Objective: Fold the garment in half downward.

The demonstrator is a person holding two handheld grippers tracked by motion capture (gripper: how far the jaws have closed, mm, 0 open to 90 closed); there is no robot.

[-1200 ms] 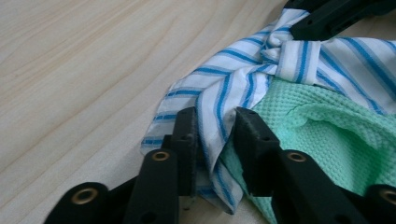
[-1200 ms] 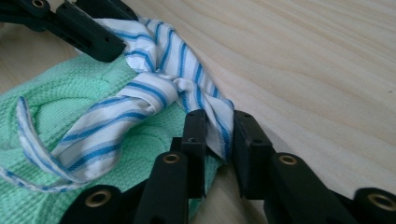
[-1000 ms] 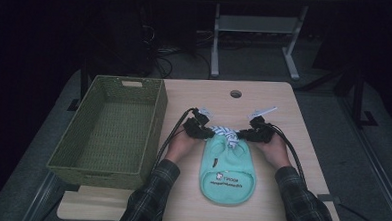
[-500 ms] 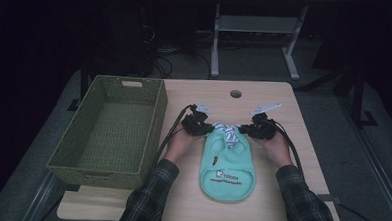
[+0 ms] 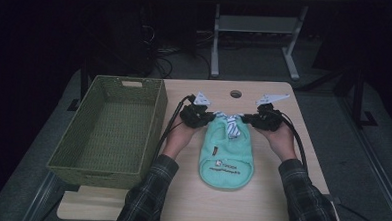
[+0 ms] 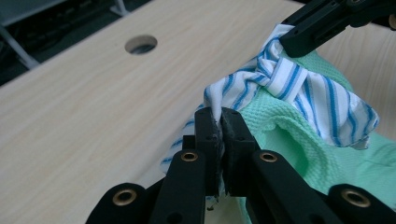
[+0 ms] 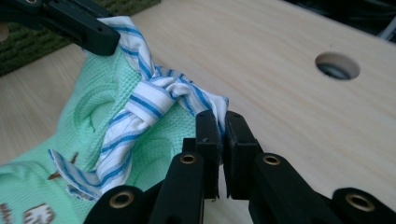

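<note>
A small mint-green garment is laid flat on the counter, just to the right of the woven basket, with its collar end pointing away from the person. At that collar a blue-and-white striped tie is knotted, and both tongs are applied to it.

The left tongs are closed tight on the left end of the striped tie, the cloth being pinched between the two black jaws with no gap to be seen. The right tongs are likewise clamped shut on the opposite end of the tie, just beside the green collar. In the high view the left tongs and right tongs are seen on either side of the knot, level with the basket's far half.

The step in hand is judged to be the working of the tie at the collar: its two ends are held and drawn apart across the neck of the garment, either to tighten the knot or to spread the band flat; which of the two cannot be told.

For the next move an even, outward pull away from the knot is called for, with both grips kept firm so that the thin fabric is not slipped. The garment should be kept flat against the counter, beside the basket, so that the collar is not dragged out of shape.
</note>
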